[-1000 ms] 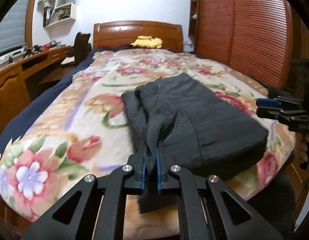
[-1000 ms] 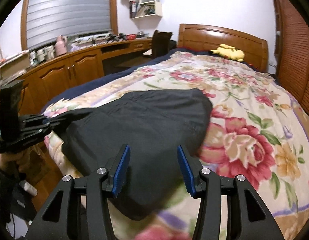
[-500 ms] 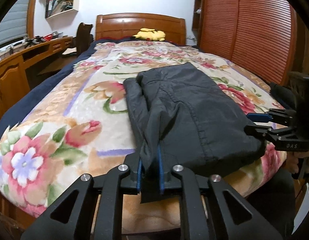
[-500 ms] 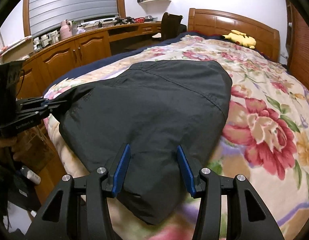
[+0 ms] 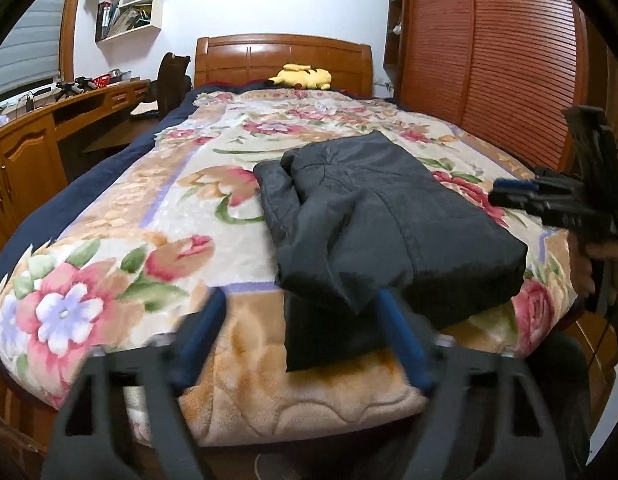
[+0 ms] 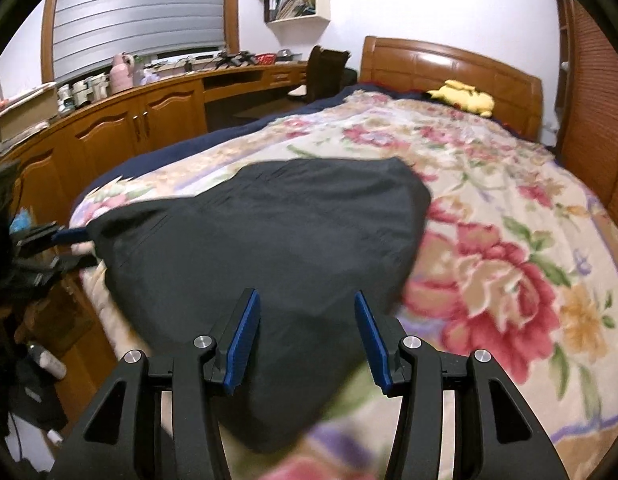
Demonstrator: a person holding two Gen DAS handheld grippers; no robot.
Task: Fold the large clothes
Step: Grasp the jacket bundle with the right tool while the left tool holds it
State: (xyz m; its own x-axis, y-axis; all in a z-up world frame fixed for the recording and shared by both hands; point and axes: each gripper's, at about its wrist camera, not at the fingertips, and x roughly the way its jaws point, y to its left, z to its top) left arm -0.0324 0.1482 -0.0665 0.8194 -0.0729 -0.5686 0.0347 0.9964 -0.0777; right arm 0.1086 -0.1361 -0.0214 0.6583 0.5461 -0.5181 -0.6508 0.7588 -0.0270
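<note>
Lying folded on floral blanket [image 5: 121, 240]: dark garment [image 5: 389, 216] | both tools spread

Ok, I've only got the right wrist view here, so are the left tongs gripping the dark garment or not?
Observer: No. The left tongs are open, pads wide apart, with nothing clamped. The dark garment lies on the floral blanket.
Operator: Is its left side lying flat?
Observer: No, a bunched layer sits rumpled along that side.
Operator: Anything hanging off the bed?
Observer: Yes, a dark flap drapes over the foot edge.
</note>
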